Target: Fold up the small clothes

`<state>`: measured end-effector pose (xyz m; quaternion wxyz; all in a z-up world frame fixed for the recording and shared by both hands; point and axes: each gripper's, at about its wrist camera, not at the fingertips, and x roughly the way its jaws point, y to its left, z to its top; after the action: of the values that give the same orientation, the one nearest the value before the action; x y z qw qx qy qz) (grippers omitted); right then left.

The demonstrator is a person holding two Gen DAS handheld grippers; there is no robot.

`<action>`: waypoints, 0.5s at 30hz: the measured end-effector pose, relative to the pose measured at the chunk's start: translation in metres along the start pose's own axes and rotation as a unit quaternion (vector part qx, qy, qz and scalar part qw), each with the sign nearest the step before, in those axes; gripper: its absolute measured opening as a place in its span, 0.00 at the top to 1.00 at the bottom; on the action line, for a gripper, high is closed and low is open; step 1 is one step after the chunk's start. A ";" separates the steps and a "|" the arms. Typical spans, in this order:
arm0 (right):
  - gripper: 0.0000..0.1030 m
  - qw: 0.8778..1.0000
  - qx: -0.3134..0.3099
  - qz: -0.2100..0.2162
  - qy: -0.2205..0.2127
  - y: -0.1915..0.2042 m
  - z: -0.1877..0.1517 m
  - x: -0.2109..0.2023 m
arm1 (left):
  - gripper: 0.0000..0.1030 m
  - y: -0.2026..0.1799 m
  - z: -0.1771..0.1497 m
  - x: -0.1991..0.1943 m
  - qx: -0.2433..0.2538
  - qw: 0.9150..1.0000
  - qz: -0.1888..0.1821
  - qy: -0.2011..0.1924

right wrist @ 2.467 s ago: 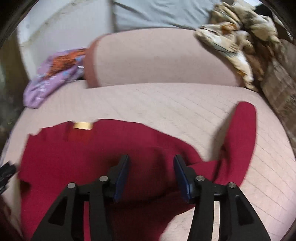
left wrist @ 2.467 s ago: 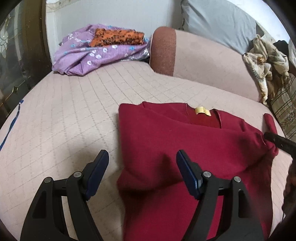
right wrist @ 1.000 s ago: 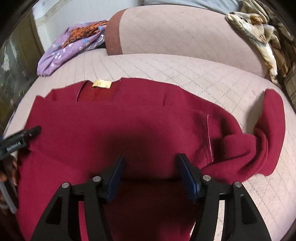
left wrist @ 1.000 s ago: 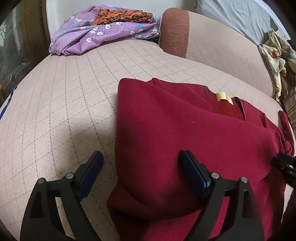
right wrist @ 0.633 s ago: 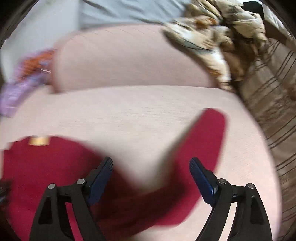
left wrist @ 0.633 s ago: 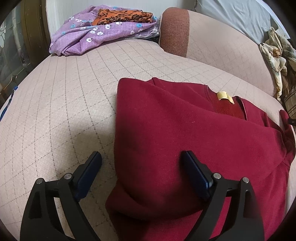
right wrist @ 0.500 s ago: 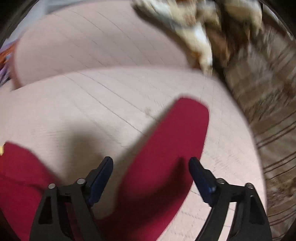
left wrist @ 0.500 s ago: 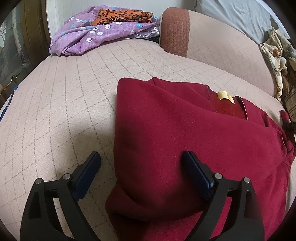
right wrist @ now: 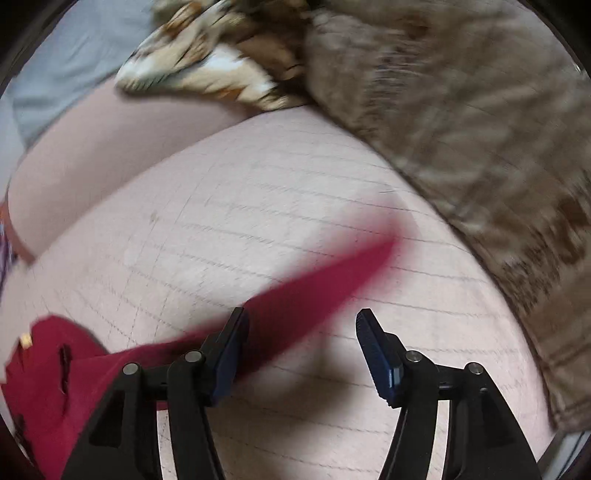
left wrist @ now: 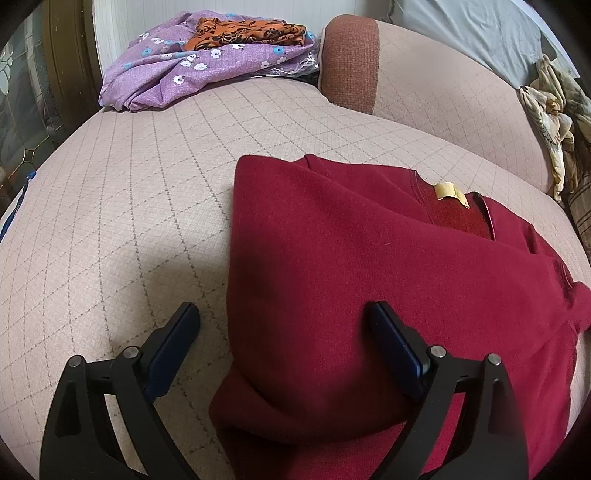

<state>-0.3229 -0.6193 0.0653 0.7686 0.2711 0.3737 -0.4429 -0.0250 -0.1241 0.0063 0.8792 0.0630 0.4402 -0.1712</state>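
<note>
Red sweater [left wrist: 369,280] flat on quilted bed [left wrist: 122,206], both tools spread.
Left gripper [left wrist: 282,332] straddles folded left edge, lower frame. Right gripper [right wrist: 301,345] gapes, grips nothing; blurred sleeve [right wrist: 317,284] runs just behind its left finger.

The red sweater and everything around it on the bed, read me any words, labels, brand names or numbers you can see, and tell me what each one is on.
No text can be read in either view.
Yellow neck tag on the red sweater: any print is too small to read.
Purple floral cloth and orange patterned cloth: patterns only, no lettering.
Right wrist view: motion-blurred, nothing legible.
Left gripper and right gripper: no markings visible.
</note>
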 end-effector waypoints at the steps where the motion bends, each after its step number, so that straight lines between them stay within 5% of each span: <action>1: 0.39 1.000 0.012 0.003 -0.012 -0.006 0.001 -0.007 | 0.09 0.000 0.000 0.000 0.000 1.000 0.000 0.000; 6: 0.39 0.999 0.014 0.044 -0.021 -0.004 0.009 -0.019 | 0.08 0.000 0.000 0.000 0.000 1.000 0.000 0.000; 15: 0.39 0.985 0.090 0.140 0.042 -0.019 -0.019 -0.012 | 0.07 0.000 0.000 0.000 0.001 1.000 0.001 0.000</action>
<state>-0.3497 -0.6081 0.0624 0.7793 0.4074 0.3221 -0.3507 -0.0250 -0.1241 0.0061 0.8792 0.0647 0.4401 -0.1706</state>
